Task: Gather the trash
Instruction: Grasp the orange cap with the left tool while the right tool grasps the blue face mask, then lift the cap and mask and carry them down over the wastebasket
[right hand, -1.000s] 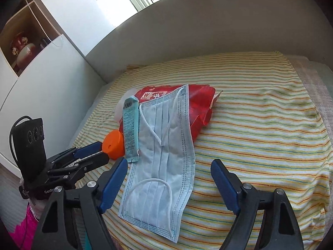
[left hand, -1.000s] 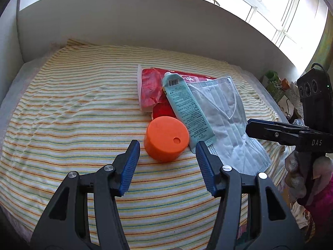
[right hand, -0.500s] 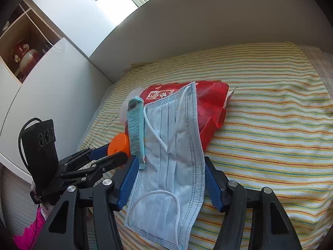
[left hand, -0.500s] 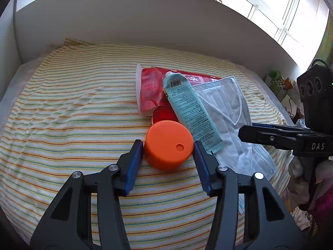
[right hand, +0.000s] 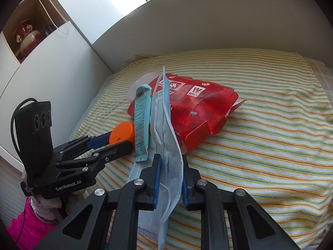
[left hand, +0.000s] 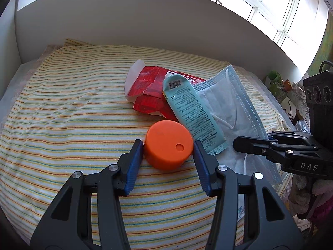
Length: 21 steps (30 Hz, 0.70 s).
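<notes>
An orange round cap [left hand: 164, 137] lies on the striped cloth, and my left gripper [left hand: 168, 148] is shut on it, one blue pad against each side. A pale blue face mask [right hand: 166, 125] is bunched into an upright fold between the pads of my right gripper [right hand: 170, 160], whose jaws are closing on it. The mask's far end rests on a red crumpled packet [right hand: 199, 108]. A teal flat tube [left hand: 193, 114] lies on the packet and the mask, its near end beside the cap. In the left wrist view the right gripper [left hand: 245, 143] reaches in from the right over the mask [left hand: 229, 95].
A striped cloth [left hand: 72, 114] covers the surface, with a white board [left hand: 145, 25] standing behind it and a white cabinet [right hand: 52, 79] at the left. The cloth's near edge drops off below the grippers. A pink sleeve [right hand: 31, 227] shows under the left gripper.
The left gripper's fingers came in around the orange cap and closed against it. The right gripper moved forward over the mask and narrowed, pushing the flat mask up into a fold.
</notes>
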### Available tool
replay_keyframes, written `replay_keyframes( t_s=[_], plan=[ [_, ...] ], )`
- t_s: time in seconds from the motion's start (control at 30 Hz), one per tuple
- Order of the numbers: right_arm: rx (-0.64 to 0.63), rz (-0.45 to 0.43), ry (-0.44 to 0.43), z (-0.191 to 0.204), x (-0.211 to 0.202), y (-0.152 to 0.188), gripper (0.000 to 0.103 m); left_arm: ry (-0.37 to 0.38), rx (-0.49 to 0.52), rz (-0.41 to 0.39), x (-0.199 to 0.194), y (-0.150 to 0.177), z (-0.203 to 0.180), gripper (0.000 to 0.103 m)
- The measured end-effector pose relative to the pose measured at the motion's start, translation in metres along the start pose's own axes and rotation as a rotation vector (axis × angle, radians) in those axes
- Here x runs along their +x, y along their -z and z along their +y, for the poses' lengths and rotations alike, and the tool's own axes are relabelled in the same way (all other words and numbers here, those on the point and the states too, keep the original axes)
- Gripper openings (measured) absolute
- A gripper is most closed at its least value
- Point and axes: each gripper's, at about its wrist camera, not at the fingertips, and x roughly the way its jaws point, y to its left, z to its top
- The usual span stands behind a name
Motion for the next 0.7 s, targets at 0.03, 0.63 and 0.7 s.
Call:
replay_keyframes(
  t_s=[0.03,0.63,0.7],
  plan=[
    [-0.010,-0.001,0.003,0.003,-0.001,0.001,0.010,0.002,-0.002,0.000,-0.001,0.000,0.001,0.050],
    [-0.079,-0.041,-0.056,0.035,-0.038,0.025,0.000,0.006,-0.042,-0.046,-0.039,0.015,0.013,0.050],
    [-0.084,-0.048,-0.062,0.038,-0.047,0.031,0.000,0.006,-0.045,-0.052,-0.045,0.018,0.015,0.050]
  ],
)
